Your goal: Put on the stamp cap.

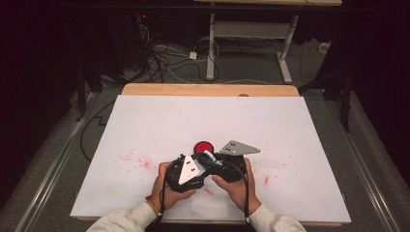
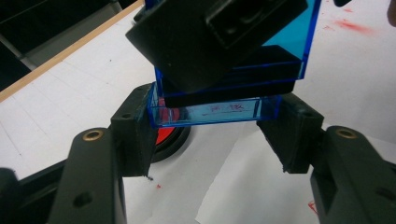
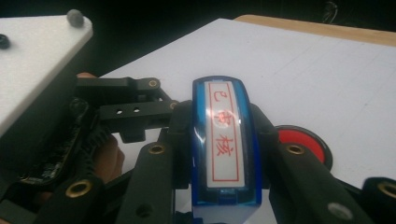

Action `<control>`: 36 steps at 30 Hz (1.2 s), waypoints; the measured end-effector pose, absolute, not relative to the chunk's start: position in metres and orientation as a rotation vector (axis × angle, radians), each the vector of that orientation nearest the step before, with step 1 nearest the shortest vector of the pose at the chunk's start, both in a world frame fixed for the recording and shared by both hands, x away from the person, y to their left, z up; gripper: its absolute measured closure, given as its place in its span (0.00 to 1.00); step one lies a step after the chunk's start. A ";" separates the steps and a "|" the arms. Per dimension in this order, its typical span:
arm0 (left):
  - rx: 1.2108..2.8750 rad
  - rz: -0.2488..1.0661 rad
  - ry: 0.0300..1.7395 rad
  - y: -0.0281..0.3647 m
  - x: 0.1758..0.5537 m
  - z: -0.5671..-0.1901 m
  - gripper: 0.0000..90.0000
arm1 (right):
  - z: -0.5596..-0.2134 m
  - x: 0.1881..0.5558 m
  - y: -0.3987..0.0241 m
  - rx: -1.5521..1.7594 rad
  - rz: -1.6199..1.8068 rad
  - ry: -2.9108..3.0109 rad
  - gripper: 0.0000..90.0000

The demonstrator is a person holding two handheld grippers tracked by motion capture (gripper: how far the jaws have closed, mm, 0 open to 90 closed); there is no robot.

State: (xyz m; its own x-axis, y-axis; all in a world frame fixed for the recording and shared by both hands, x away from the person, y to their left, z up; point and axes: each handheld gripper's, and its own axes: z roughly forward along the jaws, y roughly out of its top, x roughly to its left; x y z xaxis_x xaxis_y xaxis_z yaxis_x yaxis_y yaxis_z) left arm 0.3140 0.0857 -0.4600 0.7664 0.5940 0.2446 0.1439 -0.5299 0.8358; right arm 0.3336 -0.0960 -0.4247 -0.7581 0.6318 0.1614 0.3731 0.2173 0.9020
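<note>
White paper (image 1: pixel 145 121) covers your table, smeared red; near its near edge your right gripper (image 3: pixel 223 154) clamps the blue stamp (image 3: pixel 224 140) while your left gripper (image 2: pixel 212 140) pinches its clear cap (image 2: pixel 210 112) beside the red ink pad (image 1: pixel 203 146)

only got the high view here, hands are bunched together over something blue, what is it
Observer: A blue translucent plastic stamp with a white label of red characters on top. The right claw is shut on its sides.

Operator: and the left one, is it holding it too

Observer: The left claw sits around the stamp's clear blue base; one jaw touches the base, the other shows a small gap, so I cannot tell whether it grips.

Operator: that red dot by the hands, what is it

Observer: A round red ink pad in a black rim, lying on the white paper sheet just beyond the stamp.
</note>
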 end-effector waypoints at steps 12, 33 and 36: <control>2.059 0.648 0.576 0.083 0.313 -0.459 0.43 | -0.427 0.336 -0.094 0.997 1.593 2.181 0.77; 2.082 0.738 0.534 0.082 0.308 -0.456 0.43 | -0.427 0.337 -0.095 1.020 1.598 2.234 0.78; 2.087 0.745 0.529 0.082 0.307 -0.456 0.43 | -0.428 0.337 -0.095 1.021 1.599 2.241 0.78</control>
